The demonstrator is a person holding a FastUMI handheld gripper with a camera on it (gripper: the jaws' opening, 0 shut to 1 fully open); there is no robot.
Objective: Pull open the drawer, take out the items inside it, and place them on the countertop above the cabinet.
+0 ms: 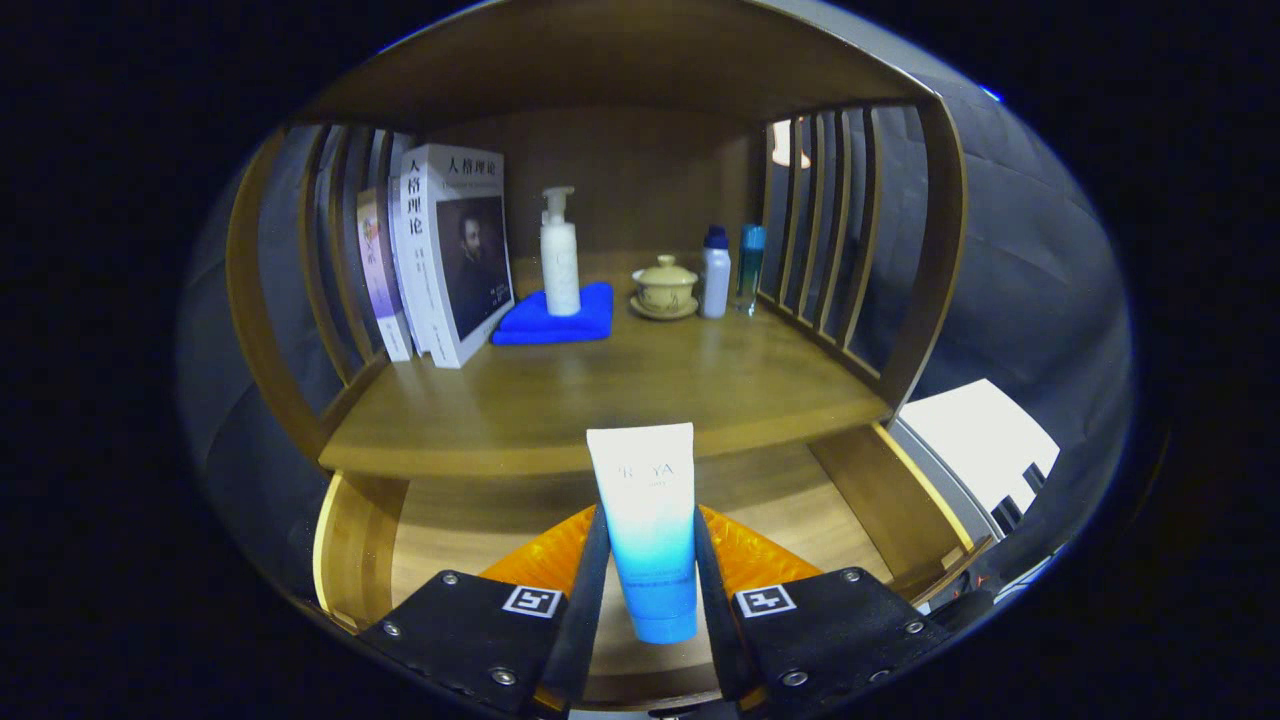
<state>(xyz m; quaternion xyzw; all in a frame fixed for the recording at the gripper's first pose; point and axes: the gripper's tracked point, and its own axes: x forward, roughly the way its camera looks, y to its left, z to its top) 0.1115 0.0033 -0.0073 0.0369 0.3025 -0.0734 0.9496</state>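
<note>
A white tube [648, 520] shading to blue toward its lower cap end is being held upright, cap end down, between the two fingers of the gripper [648, 575], which are being pressed against its sides and are parted only by the tube's width. Faint pale lettering is being shown near the tube's flat crimped top, too faint to be made out fully. The tube is being kept above the open drawer [450, 520], whose pale wooden floor is being seen below and behind it, with the drawer's side walls lying at nine and three o'clock of the tube.

At twelve o'clock of the tube, beyond the fingers, the wooden countertop [620, 390] is being seen, enclosed by slatted sides. At eleven o'clock on it, several books [440, 260] are being stood upright; the front one is carrying a portrait and Chinese characters on cover and spine. Just right of them, a white pump bottle [559, 255] is being supported on a folded blue cloth [555, 318]. At one o'clock, a lidded tea cup on a saucer [664, 288] is being seen, with a white blue-capped bottle [715, 272] and a clear teal-capped bottle [750, 268] just beside it.
</note>
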